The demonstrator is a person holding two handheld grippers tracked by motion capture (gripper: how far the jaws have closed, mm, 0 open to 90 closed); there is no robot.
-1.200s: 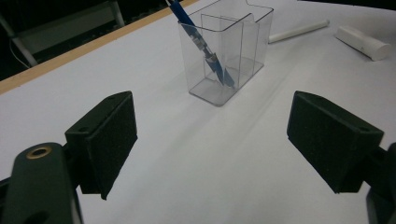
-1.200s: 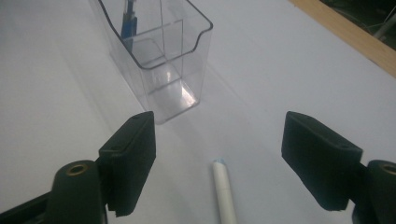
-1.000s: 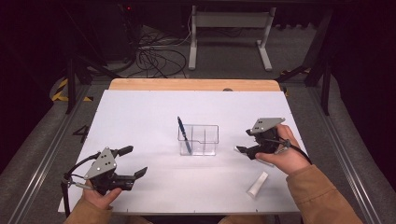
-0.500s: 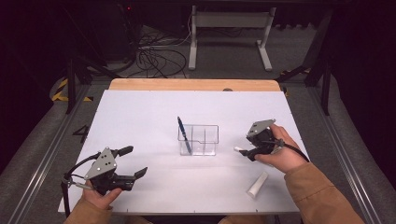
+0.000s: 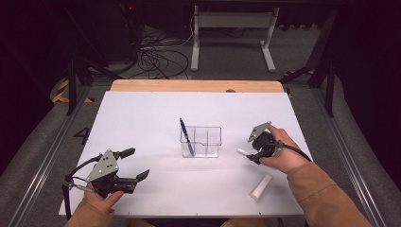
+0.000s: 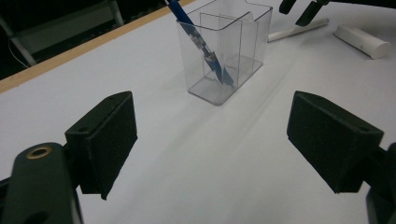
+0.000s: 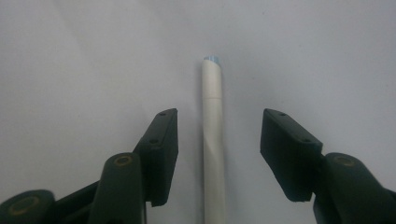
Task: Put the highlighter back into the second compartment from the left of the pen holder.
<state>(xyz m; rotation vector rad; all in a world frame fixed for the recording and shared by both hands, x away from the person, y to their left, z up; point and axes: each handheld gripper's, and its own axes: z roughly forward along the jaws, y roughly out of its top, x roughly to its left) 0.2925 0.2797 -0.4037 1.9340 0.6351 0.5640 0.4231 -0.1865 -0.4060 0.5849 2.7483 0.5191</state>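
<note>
While both hands are resting low over the white table:
Right gripper: jaws gaping, straddling a thin white paper-wrapped stick, touching neither side.
Left gripper: standing wide open, gripping nothing.
Ahead of left gripper: clear plastic box holding a leaning blue pen.

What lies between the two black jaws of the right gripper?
In the right gripper view, a thin white paper-wrapped stick lies on the white table between the open jaws of the right gripper, touching neither.
</note>
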